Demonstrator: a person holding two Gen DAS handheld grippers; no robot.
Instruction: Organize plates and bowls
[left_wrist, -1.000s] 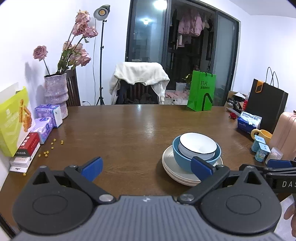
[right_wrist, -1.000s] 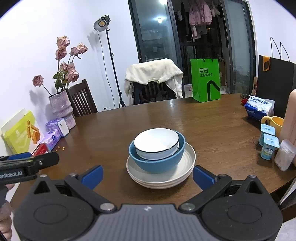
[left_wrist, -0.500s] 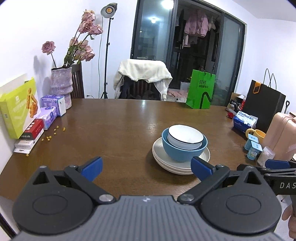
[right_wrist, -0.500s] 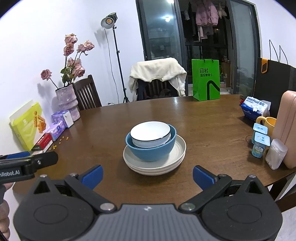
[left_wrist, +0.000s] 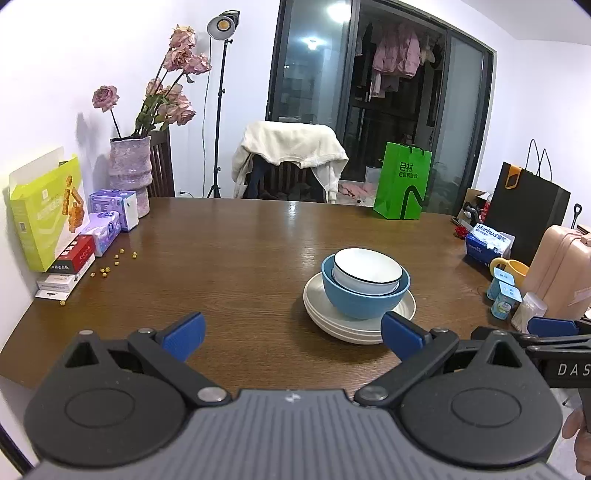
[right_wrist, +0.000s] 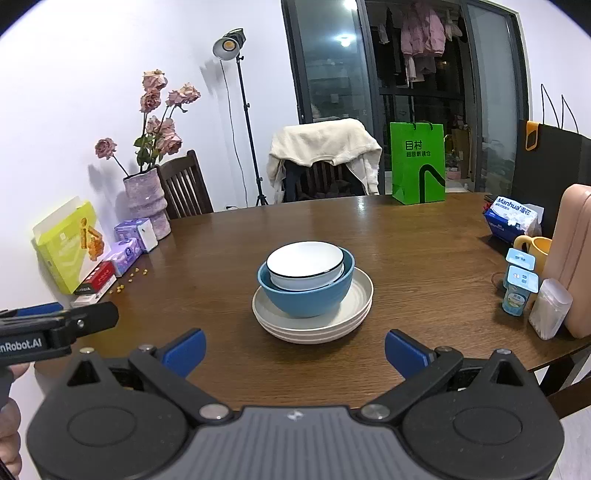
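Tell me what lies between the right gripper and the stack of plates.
Only bare table, seen in the right wrist view, separates the right gripper from the plates.

White wall (left_wrist: 74, 74) on my left. Dark-framed glass doors (right_wrist: 406, 74) ahead, ceiling light reflected in glass, clothes hanging behind. Brown wooden table (left_wrist: 229, 266) before me. Chair (right_wrist: 325, 173) at far side, cream garment draped over it. Second wooden chair (right_wrist: 184, 188) by wall. Studio lamp (left_wrist: 221, 27) on tripod, lit.
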